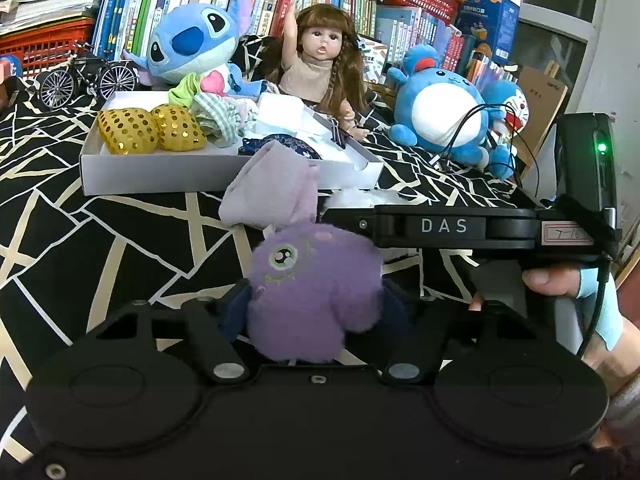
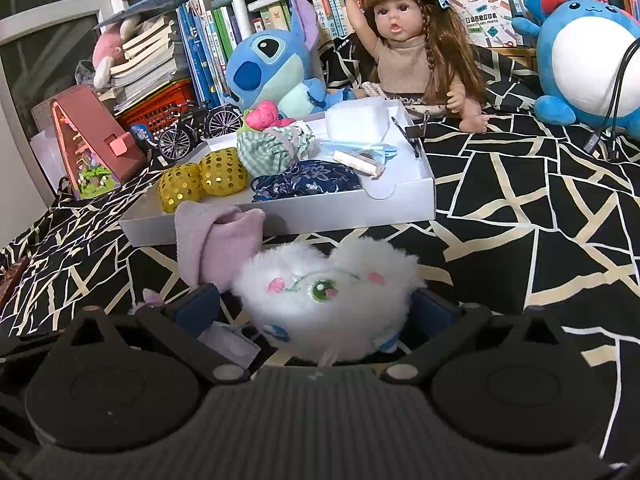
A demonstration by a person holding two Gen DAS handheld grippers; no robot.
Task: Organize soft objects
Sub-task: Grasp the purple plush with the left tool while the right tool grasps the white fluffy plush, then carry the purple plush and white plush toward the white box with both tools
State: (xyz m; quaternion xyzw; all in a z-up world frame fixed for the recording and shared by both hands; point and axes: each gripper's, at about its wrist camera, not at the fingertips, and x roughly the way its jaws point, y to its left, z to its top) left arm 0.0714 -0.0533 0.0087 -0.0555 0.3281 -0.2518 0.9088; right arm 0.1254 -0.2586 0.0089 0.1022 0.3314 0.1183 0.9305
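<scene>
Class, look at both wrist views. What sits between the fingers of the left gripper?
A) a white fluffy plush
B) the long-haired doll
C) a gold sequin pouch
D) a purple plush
D: in the left wrist view the left gripper is closed around the purple plush, while the white fluffy plush sits in the right gripper.

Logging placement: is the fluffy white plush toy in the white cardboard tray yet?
Out. The fluffy white plush toy sits between the right gripper fingers, before the white cardboard tray.

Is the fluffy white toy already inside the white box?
No, the fluffy white toy sits between the right gripper's jaws on the black patterned cloth, in front of the white box.
</scene>
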